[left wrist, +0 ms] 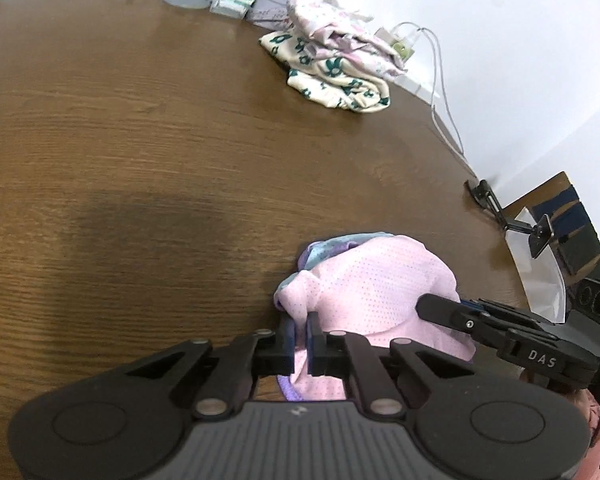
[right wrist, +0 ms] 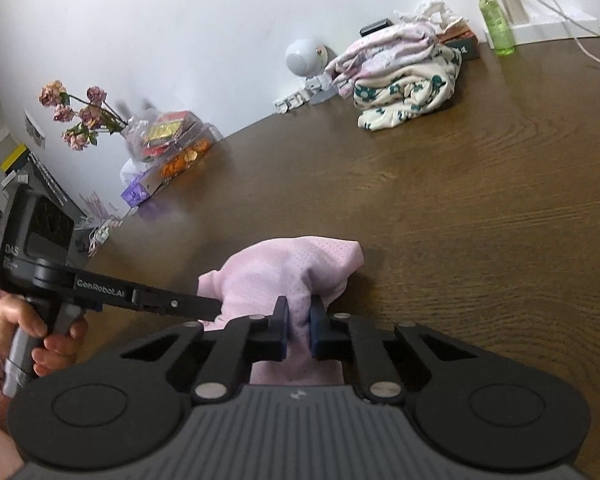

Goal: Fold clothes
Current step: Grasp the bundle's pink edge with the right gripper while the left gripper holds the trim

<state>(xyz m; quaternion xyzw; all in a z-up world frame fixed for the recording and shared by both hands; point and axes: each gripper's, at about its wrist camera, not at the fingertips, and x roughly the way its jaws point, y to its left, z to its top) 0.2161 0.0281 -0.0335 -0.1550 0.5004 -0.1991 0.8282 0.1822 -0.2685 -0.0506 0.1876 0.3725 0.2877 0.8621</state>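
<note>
— On the brown tabletop (left wrist: pixel 140 128), what sits nearest the pile of folded clothes (left wrist: pixel 332 68) by the wall?
— Well apart from that pile, at the near edge, a pink dotted garment (left wrist: pixel 376 284) lies bunched.
— And each gripper?
— The left gripper (left wrist: pixel 301 330) is pinched tight on its near fold; the right gripper (right wrist: pixel 299 326) is clamped on a pink ridge too.
</note>
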